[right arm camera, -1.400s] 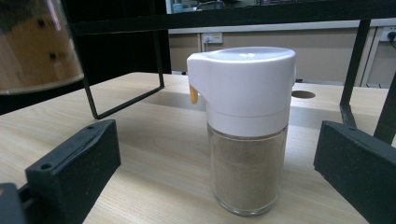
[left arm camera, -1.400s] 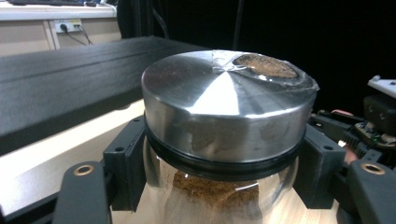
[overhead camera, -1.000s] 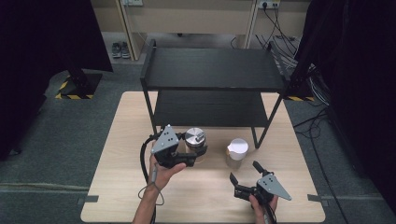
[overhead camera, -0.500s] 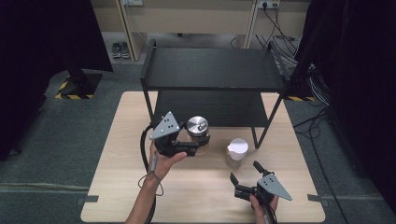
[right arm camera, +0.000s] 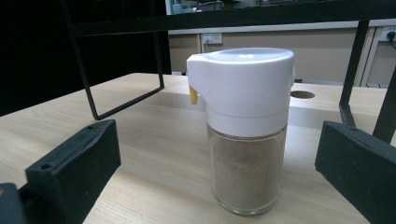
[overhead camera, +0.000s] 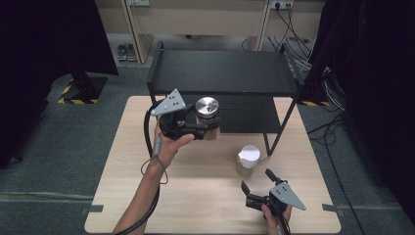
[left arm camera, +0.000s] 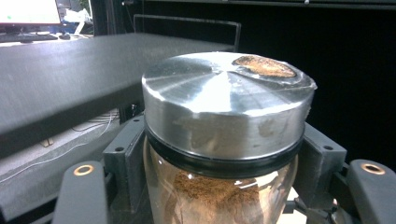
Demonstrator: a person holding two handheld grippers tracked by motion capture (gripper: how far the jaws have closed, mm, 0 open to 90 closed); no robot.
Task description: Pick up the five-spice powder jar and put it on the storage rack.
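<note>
Left claw (overhead camera: 204, 128) pinches a steel-lidded glass spice jar (overhead camera: 207, 117) aloft beside the black shelf rack (overhead camera: 222, 73); right claw (overhead camera: 254, 186) spread near white-capped shaker (overhead camera: 247, 160) on desk (overhead camera: 122, 161).

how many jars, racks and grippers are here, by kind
Glass jars of brown powder: 2, the silver-lidded glass jar held in the left hand-held gripper, and the white-capped glass shaker jar standing on the light wooden table.
Black two-tier metal shelf racks: 1.
Hand-held grippers: 2, counting the open right hand-held gripper.
Total: 5.
</note>
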